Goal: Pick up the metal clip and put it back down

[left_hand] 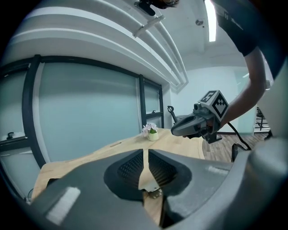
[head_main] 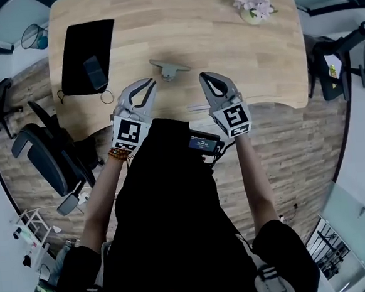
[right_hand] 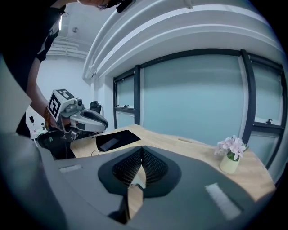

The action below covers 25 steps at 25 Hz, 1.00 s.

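The metal clip [head_main: 169,68], a grey T-shaped piece, lies on the wooden table [head_main: 225,44] near its front edge. My left gripper [head_main: 148,83] hovers just left of and short of it, jaws shut with nothing held. My right gripper [head_main: 203,77] sits a little to the clip's right, also shut and empty. In the left gripper view the jaws [left_hand: 146,152] meet at the tips, and a small metallic piece [left_hand: 155,193] shows through the gap below them. That view also catches the right gripper [left_hand: 174,131]. The right gripper view shows its jaws [right_hand: 141,148] together and the left gripper [right_hand: 105,123] opposite.
A black mat [head_main: 77,46] with a dark phone [head_main: 94,72] lies at the table's left, a thin cable loop [head_main: 106,96] beside it. A small flower pot [head_main: 254,7] stands at the far right. An office chair [head_main: 45,156] is left of the person.
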{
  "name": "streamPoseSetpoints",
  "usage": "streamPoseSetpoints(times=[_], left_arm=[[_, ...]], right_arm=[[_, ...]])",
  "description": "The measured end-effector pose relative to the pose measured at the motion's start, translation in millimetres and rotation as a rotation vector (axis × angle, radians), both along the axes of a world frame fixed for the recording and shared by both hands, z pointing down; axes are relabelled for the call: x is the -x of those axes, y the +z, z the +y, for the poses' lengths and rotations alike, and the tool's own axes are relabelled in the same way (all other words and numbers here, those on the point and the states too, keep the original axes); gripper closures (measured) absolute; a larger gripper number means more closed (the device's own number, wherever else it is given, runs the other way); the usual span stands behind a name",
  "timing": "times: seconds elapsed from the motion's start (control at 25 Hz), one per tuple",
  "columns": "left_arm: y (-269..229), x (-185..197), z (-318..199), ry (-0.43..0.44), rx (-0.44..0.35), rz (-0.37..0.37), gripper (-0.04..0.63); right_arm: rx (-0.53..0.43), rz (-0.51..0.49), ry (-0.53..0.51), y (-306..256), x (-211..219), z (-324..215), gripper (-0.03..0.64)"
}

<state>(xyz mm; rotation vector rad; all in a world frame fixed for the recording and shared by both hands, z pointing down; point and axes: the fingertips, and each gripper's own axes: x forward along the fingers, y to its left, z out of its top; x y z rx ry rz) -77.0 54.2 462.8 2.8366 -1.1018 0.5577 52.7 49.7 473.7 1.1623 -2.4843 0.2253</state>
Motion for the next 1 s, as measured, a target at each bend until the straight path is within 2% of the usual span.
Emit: streamPoseSetpoints(times=[0.16,0.4,0.64,1.0], left_arm=[[26,-1,-9,0.036,0.030,-0.049,0.552],[70,0,-28,0.072,0.036,-0.156,0.549],[113,-3,-39,0.124,0.051,-0.251,0.518],[171,-8,-53,0.234,0.073,-0.399,0.497]], right_arm=[[0.019,0.052,-0.028,25,2,-10,0.588],[0.023,0.205,-0.123,72,4,-20,0.561],[0.012,0.314,-0.187,111,9,-27,0.541],[0.028,0.438,-0.306,161,20,-28,0.523]])
